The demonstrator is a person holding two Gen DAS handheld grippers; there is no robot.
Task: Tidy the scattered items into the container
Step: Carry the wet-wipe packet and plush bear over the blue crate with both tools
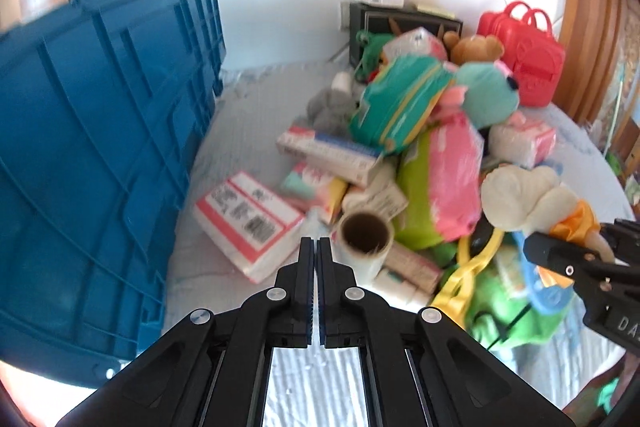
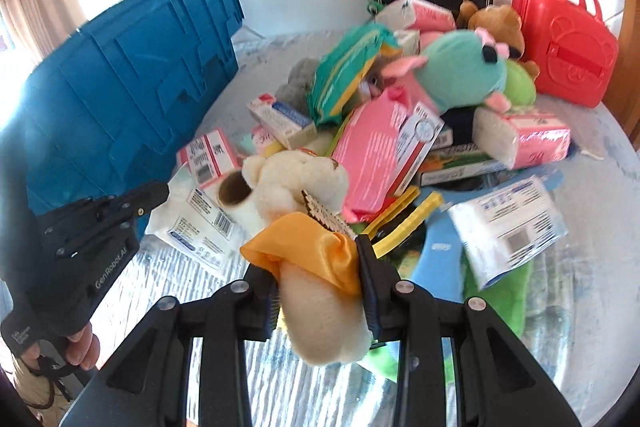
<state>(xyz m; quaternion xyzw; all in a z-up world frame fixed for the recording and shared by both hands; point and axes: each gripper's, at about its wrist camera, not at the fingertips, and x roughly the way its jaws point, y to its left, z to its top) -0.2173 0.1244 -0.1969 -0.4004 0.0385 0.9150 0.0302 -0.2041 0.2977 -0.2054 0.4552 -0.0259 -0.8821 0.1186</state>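
A cream plush toy with an orange scarf [image 2: 316,267] hangs above the pile, with my right gripper [image 2: 320,279] shut on its body. The left wrist view has the same plush toy [image 1: 516,195] at the right, in the right gripper [image 1: 560,255]. My left gripper [image 1: 316,247] is shut with nothing between its fingers, above a tape roll [image 1: 366,235] and a white and pink box [image 1: 248,219]. From the right wrist the left gripper [image 2: 156,191] shows side-on, next to the blue container [image 2: 128,79]. The blue container [image 1: 100,147] stands at the left; its inside is hidden.
A heap of items lies on the pale cloth: a teal plush [image 2: 464,67], a green pack [image 2: 348,67], a pink pack [image 2: 376,155], a red toy case [image 2: 568,51], a black box [image 1: 400,19] behind. A person's hand [image 2: 80,343] holds the left gripper.
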